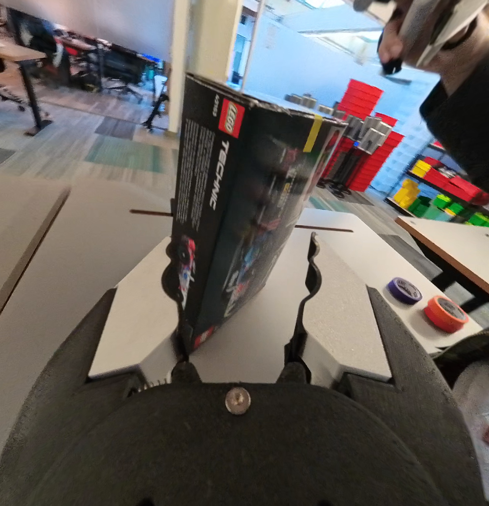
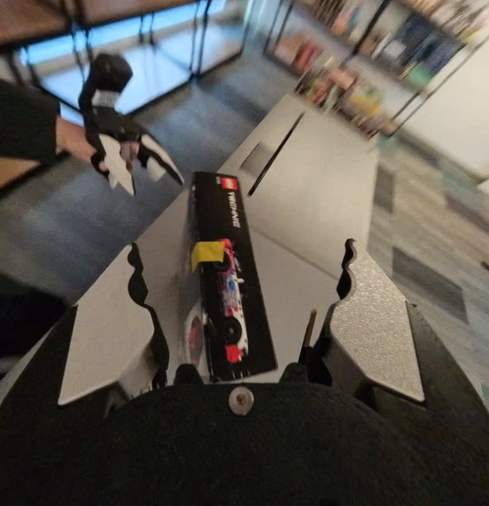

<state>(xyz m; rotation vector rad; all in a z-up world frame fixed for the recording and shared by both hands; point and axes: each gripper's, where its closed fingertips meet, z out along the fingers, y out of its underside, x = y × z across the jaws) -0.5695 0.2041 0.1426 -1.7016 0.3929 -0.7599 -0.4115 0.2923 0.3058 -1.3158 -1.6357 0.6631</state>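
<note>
The box [image 1: 238,197] stands on its thin edge on the table [image 1: 82,246]. In the left wrist view it sits between the two fingers of the left gripper [image 1: 239,276], close against the left one and apart from the right one. Two tape rolls [image 1: 426,304] lie side by side on the table, off to the right of the box. Seen from above, the box lies between the spread fingers of the right gripper [image 2: 240,262] (touching neither). The other gripper is off to the left, past the table edge.
</note>
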